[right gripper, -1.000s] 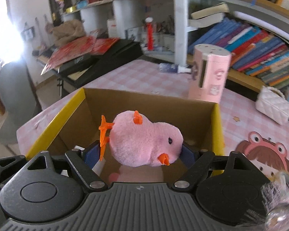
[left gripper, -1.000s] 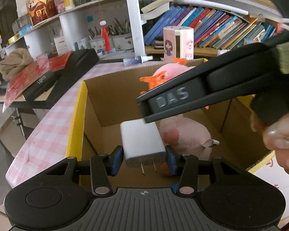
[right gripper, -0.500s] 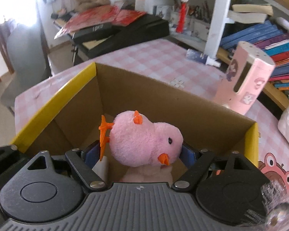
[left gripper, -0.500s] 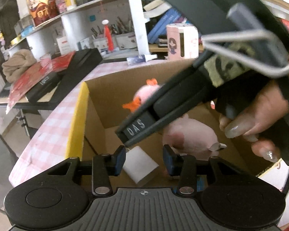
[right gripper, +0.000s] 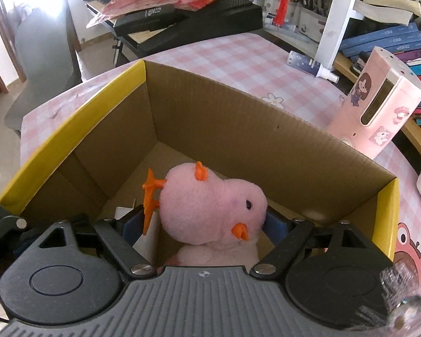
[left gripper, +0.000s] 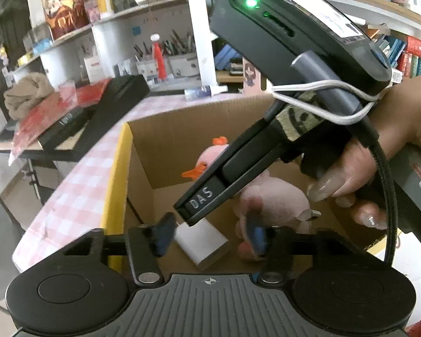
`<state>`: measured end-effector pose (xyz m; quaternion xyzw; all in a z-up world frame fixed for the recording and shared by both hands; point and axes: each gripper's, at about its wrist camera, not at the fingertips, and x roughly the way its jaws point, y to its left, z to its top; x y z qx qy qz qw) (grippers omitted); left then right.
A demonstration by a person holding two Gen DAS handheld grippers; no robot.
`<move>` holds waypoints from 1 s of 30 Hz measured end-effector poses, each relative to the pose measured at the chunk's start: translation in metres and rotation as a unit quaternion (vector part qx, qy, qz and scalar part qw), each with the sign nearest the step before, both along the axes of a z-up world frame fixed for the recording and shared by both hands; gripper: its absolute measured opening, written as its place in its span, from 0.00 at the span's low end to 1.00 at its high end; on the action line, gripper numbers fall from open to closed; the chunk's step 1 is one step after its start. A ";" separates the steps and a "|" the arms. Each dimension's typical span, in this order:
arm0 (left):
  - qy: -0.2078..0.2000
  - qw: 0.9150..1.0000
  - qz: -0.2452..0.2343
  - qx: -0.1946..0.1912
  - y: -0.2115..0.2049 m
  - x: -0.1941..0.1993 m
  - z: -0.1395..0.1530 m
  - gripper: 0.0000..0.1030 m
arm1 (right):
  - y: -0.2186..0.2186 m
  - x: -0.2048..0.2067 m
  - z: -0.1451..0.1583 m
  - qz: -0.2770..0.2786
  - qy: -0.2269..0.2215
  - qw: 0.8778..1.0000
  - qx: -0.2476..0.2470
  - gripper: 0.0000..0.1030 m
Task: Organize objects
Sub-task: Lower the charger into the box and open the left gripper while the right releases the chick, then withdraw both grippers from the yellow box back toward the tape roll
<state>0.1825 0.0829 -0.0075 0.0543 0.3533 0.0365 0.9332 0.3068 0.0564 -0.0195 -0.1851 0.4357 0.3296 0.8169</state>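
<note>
Box count: one open brown corrugated cardboard box with yellow-faced top edges (right gripper: 70,129), standing on the pink-and-white checked surface (right gripper: 233,56).
Box contents, left to right: one white rectangular plug-in charger block (left gripper: 202,238) lying flat on the box floor; one pale pink plush animal (left gripper: 278,199) on the floor beside it; one pink plush chick with orange beak, comb and feet (right gripper: 210,205) above it.
Left tool (left gripper: 207,236): jaws opening, blue pads apart; the charger block lies below and between them, no pad pressing on it.
Right tool (right gripper: 202,224): jaws opening, yet both blue pads are against the chick's flanks; chick is carried inside the box mouth, above the pale plush.
Right hand (left gripper: 379,151): one, wrapped round the black handle of the right tool, seen in the left wrist view.
Surface items beyond the box, left to right: one black case with red papers on top (right gripper: 182,19); one small white spray bottle lying on its side (right gripper: 311,66); one pink rectangular cartoon-printed dispenser (right gripper: 379,104), tilted in view, just beside the far right box wall.
Edges: left yellow rim runs near the surface's left edge; far wall upright.
Open room: far half of the box floor is bare; checked surface is free between the box and the black case.
</note>
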 end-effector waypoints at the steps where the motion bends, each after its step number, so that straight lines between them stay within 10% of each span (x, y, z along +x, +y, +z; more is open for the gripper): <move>1: -0.006 1.000 0.001 0.001 0.000 -0.002 0.001 0.69 | -0.002 0.000 0.001 -0.004 0.001 1.000 0.003 0.83; 30: -0.091 0.993 0.057 -0.048 0.034 -0.078 0.030 0.88 | -0.091 -0.114 0.072 -0.151 -0.162 0.969 0.112 0.87</move>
